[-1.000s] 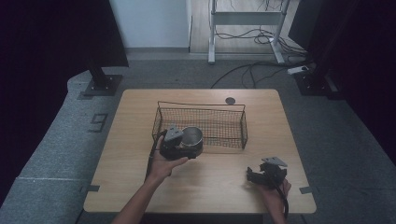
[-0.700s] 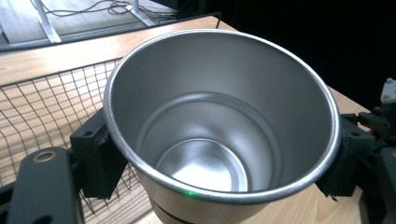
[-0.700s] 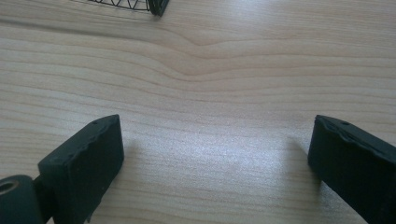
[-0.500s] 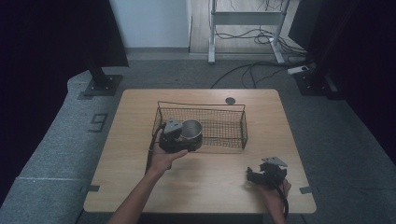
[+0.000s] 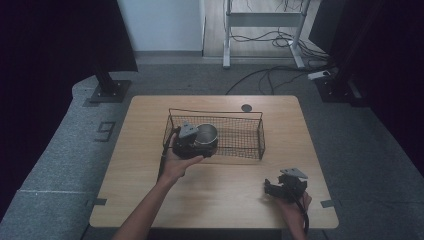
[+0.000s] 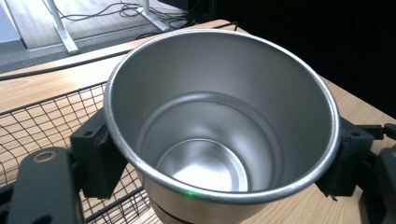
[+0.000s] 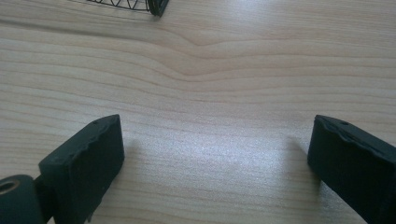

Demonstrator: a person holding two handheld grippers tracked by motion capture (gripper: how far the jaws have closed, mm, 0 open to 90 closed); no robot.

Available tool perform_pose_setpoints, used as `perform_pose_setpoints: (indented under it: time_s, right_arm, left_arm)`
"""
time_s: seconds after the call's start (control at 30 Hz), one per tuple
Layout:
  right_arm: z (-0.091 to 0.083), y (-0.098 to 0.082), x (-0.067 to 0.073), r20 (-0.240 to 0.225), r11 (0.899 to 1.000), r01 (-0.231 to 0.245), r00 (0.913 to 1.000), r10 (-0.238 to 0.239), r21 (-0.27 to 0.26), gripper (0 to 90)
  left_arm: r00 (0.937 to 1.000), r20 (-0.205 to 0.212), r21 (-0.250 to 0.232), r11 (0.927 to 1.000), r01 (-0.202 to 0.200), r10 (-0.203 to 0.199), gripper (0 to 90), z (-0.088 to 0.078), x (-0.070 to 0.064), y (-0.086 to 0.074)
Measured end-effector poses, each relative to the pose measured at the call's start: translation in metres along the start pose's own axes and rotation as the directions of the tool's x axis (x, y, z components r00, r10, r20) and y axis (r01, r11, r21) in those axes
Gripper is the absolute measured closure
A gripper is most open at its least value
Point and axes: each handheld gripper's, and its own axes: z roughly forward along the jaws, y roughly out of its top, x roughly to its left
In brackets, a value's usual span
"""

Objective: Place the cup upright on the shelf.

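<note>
A shiny steel cup (image 5: 206, 135) is upright in my left gripper (image 5: 196, 142), whose jaws press on its two sides. In the left gripper view the cup (image 6: 219, 121) is empty and seen from above, with the black pads (image 6: 95, 158) against its wall. It hangs over the left end of the black wire basket (image 5: 235, 134). My right gripper (image 5: 274, 190) rests low over the bare wood near the table's front right. Its jaws stand wide apart in the right gripper view (image 7: 212, 158), with nothing between them.
The wooden table (image 5: 150, 195) carries the basket at its middle back. A small round dark grommet (image 5: 246, 107) sits near the far edge. Cables and a desk frame lie on the floor beyond. A corner of the basket (image 7: 154, 5) is ahead of the right gripper.
My left gripper has carried the cup a little away from me, from the basket's front edge to over its left end. The right gripper has stayed put.
</note>
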Motion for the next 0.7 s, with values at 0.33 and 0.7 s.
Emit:
perform_pose_setpoints:
  time_s: [0.33, 0.7]
  right_arm:
    - [0.0, 0.0, 0.0, 0.001, 1.0, 0.001, 1.0, -0.001, -0.001, 3.6]
    - [0.0, 0.0, 0.0, 0.001, 1.0, 0.004, 1.0, -0.004, -0.002, 3.6]
  left_arm:
    - [0.9998, -0.022, 0.004, 1.0, -0.003, 0.003, 18.4, 0.006, 0.005, 0.008]
    - [0.9993, -0.036, 0.009, 0.9999, 0.014, -0.014, 18.4, 0.015, 0.014, 0.014]
